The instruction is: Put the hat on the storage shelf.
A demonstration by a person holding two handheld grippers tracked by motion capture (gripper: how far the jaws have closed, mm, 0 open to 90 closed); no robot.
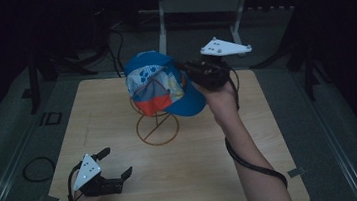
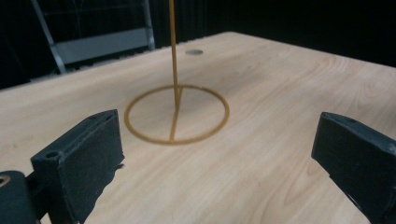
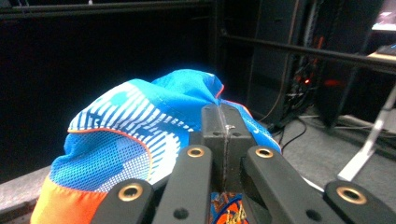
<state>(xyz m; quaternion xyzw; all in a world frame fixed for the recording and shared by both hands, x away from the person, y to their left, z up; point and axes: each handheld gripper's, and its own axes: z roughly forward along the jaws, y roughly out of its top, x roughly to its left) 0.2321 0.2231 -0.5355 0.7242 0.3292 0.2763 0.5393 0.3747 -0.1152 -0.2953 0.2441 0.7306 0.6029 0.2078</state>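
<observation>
Cap (image 1: 165,84) sat pinched at its brim between our right gripper's (image 1: 194,71) shut jaws, over the wire stand (image 1: 158,128). Our left gripper (image 1: 117,163) hung wide and empty above the desk (image 1: 214,177); we judged steadying the stand's base ring wise.

Right gripper (image 3: 224,128) — its two black jaws pressed together, pinching a fold of the blue fabric cap (image 3: 140,126). The cap bears white striped patterns, a blue mesh panel edged with orange piping and an orange lower band; it lies left of and behind the jaws. Background — dark room, black metal rack (image 3: 299,56), cables on the grey floor (image 3: 317,149).
</observation>
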